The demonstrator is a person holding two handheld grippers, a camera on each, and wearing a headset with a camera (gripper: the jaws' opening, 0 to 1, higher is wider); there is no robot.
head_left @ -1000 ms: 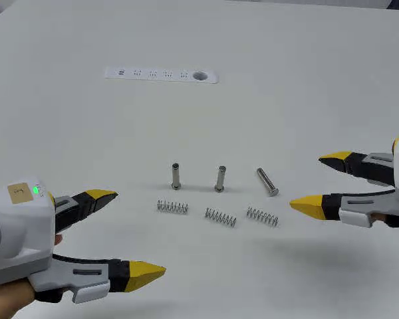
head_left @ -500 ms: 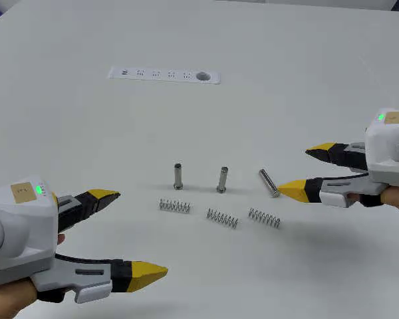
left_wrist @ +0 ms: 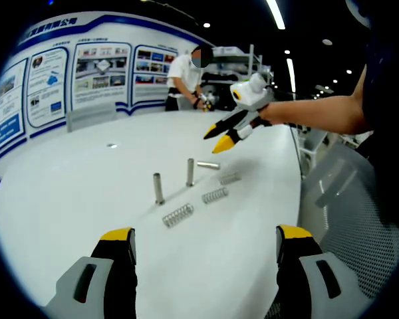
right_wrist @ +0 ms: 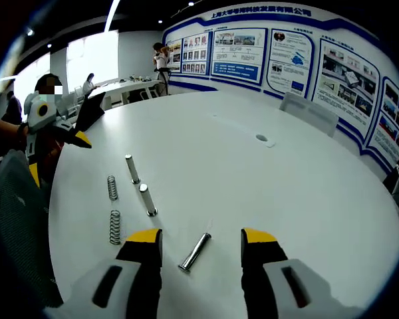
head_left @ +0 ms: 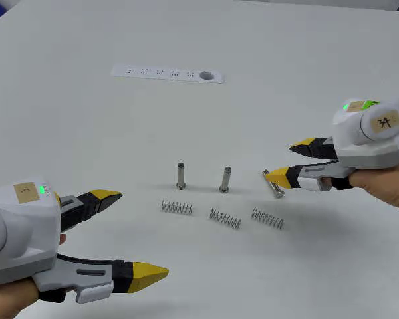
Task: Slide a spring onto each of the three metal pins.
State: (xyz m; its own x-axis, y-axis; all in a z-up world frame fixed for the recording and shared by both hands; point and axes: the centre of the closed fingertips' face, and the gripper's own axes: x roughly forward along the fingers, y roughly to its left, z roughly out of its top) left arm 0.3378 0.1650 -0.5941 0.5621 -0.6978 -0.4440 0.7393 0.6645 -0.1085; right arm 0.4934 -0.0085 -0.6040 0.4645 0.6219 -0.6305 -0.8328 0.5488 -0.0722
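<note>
I am holding my left gripper [head_left: 139, 232] low and near, jaws spread wide; my right gripper [head_left: 280, 161] is hovering farther out, jaws parted.

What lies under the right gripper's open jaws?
One silver metal pin, lying flat on the white table, ungripped. The right gripper covers none of it in its own view.

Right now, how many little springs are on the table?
3, in a row, each lying just in front of a pin: left spring, middle spring, right spring. None seems hidden.
</note>
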